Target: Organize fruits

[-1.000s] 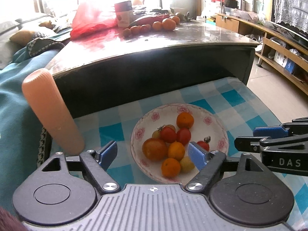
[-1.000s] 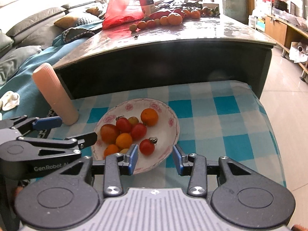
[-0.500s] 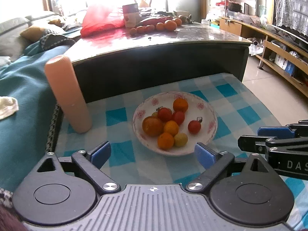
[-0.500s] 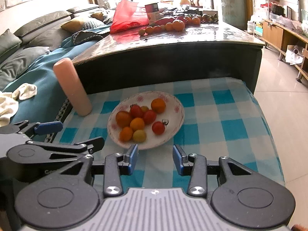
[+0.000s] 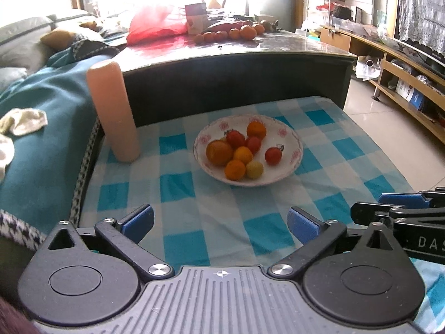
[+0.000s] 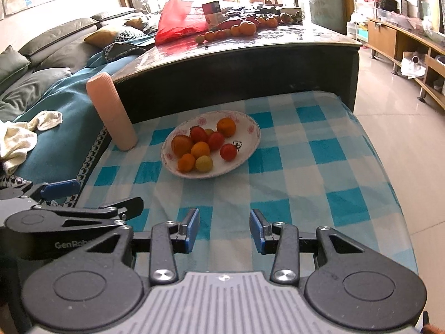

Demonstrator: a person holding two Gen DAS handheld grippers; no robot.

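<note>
Two claws, both empty and hanging over the near edge of the checked cloth (image 6: 306,167), well short of the fruit. Going left to right: teal blanket (image 5: 41,144) with a crumpled pale rag (image 6: 16,139) on it, then a pink ribbed cylinder (image 5: 112,111) standing upright near the plate, then the plate (image 5: 294,150) itself with the small fruits (image 5: 242,150) piled in it, red, orange and one yellow, with one red one (image 5: 273,156) sitting a bit apart on the right. Left claw (image 5: 219,222) has its blue pads spread wide, right claw (image 6: 224,231) is open too but narrower. Nothing sits between either claw and the plate. Behind it is a dark desk (image 6: 250,50) with a red bag (image 6: 178,19), a can (image 6: 212,15) and a row of more orange fruit (image 6: 239,29); window glare washes out most of what's further back, so can't tell what's there. Right claw only pokes in at the edge of the left view, cut off.
</note>
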